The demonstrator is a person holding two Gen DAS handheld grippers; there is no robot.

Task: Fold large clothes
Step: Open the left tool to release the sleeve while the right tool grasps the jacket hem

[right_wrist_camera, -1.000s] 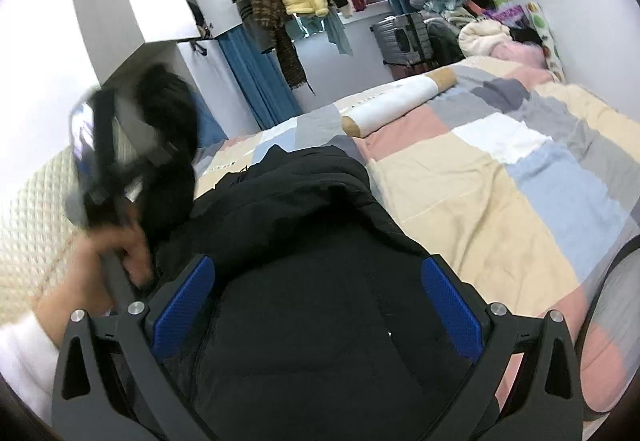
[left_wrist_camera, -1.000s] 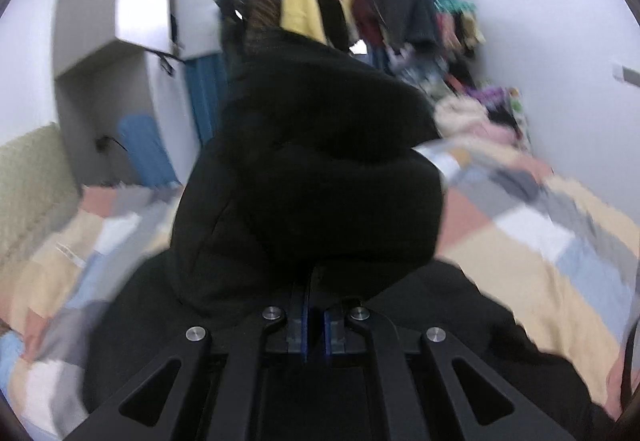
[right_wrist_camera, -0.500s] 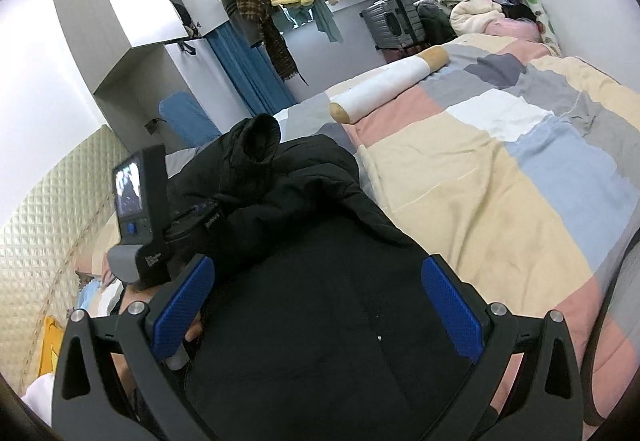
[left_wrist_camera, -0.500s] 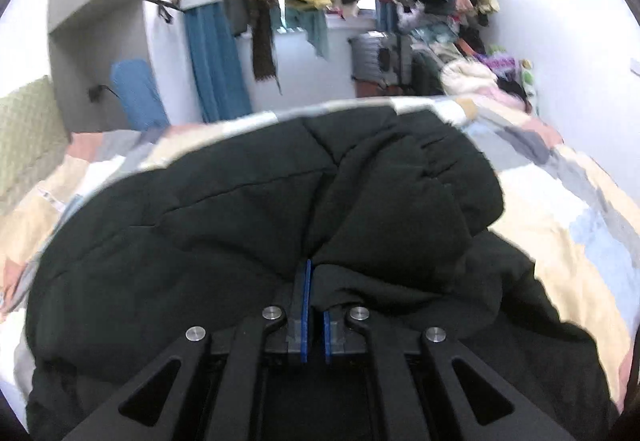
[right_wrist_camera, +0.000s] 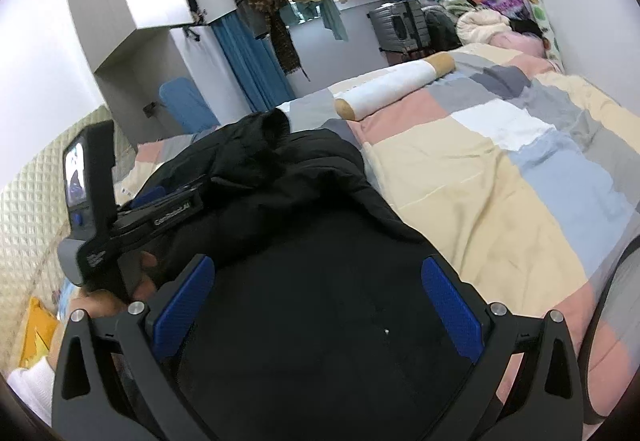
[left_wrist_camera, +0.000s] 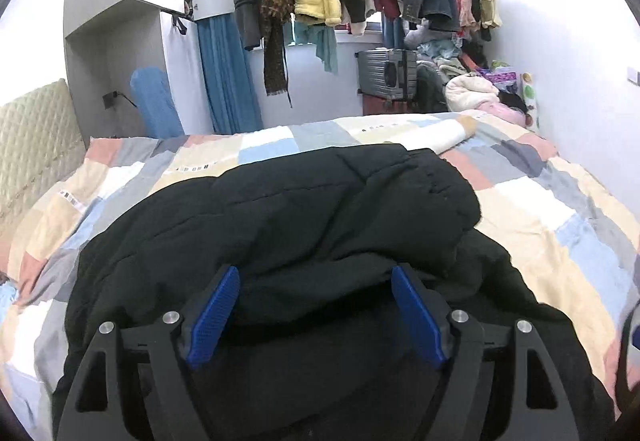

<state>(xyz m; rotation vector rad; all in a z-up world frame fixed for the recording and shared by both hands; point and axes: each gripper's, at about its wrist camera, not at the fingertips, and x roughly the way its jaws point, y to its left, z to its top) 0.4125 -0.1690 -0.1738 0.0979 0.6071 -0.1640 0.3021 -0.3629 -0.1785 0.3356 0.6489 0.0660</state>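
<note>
Right wrist only: left hand

A black puffer jacket lies bunched on the bed (sleeve folded across its body).

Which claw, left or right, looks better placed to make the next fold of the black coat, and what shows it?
Probably the right claw: its jaws hang open and empty over the black coat's flat unfolded body. The left claw sits at the sleeve just laid across, jaws opening with fabric between them.
</note>
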